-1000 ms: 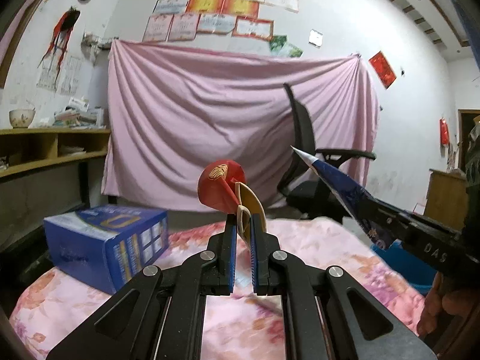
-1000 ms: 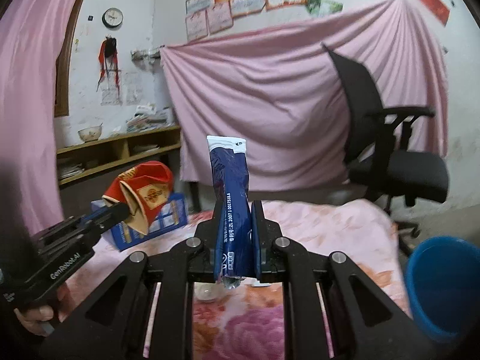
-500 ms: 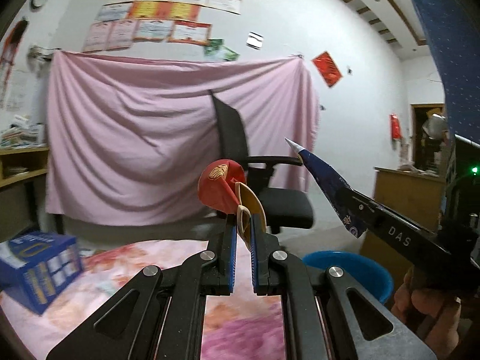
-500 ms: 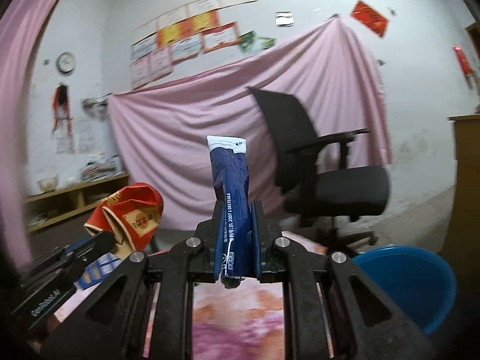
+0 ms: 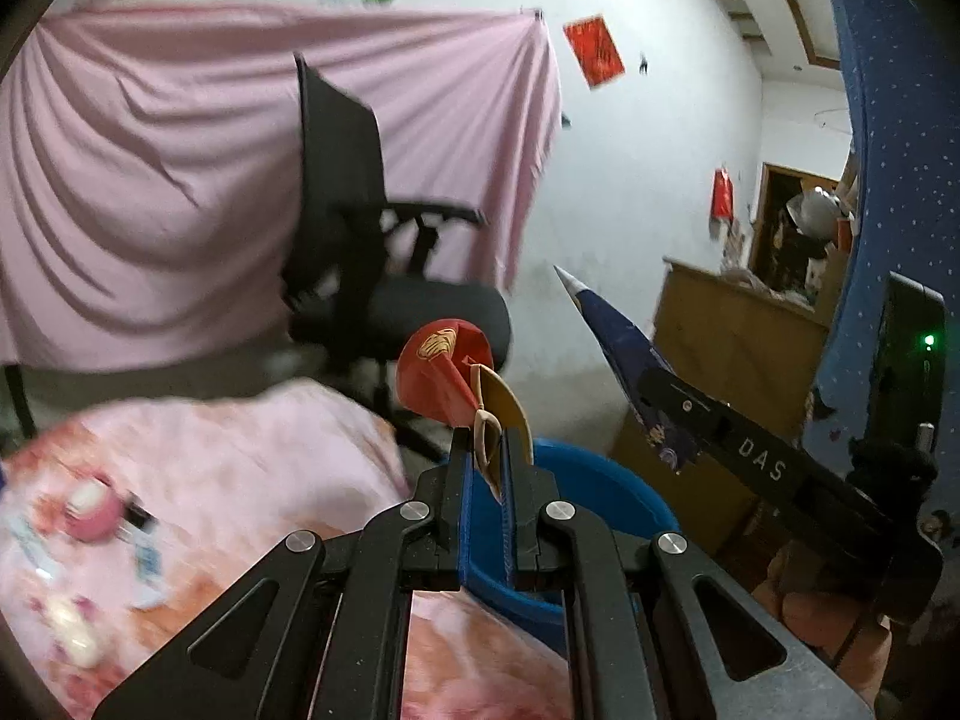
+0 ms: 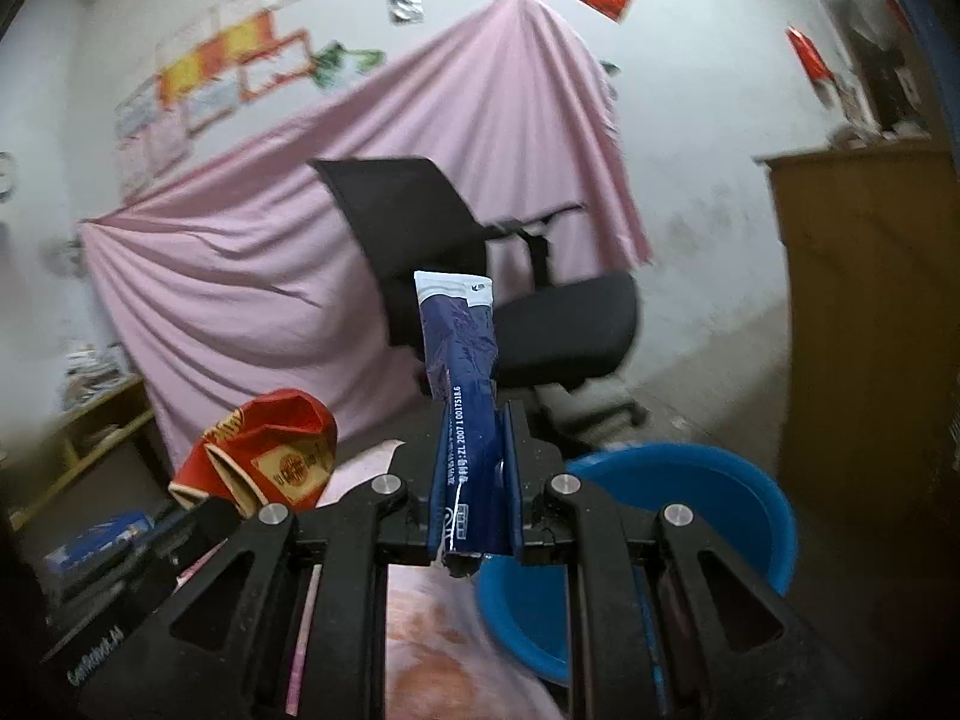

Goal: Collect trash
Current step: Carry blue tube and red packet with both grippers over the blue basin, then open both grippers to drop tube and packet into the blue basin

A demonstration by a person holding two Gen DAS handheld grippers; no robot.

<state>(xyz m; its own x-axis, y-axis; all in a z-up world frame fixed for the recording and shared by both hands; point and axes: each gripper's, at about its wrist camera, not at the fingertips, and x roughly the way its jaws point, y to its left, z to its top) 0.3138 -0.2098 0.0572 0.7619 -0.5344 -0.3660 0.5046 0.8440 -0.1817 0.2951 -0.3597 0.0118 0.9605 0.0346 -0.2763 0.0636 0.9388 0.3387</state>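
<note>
My left gripper (image 5: 487, 450) is shut on a crumpled red and gold wrapper (image 5: 447, 372), held up in the air; it also shows in the right wrist view (image 6: 270, 456). My right gripper (image 6: 471, 450) is shut on a dark blue wrapper (image 6: 462, 372) with a white top edge, standing upright; the blue wrapper also shows in the left wrist view (image 5: 624, 360). A blue basin (image 6: 690, 516) sits on the floor just beyond the bed edge, below and ahead of both grippers; it also shows in the left wrist view (image 5: 600, 492).
A bed with a pink floral cover (image 5: 210, 480) carries small bits of litter (image 5: 90, 498). A black office chair (image 5: 372, 276) stands before a pink hanging sheet (image 5: 150, 180). A wooden cabinet (image 6: 870, 312) is at the right. A blue box (image 6: 96, 540) lies far left.
Both grippers have swung to the right with their wrappers still held. The blue basin has come into view below them and the blue box has slid off to the left.
</note>
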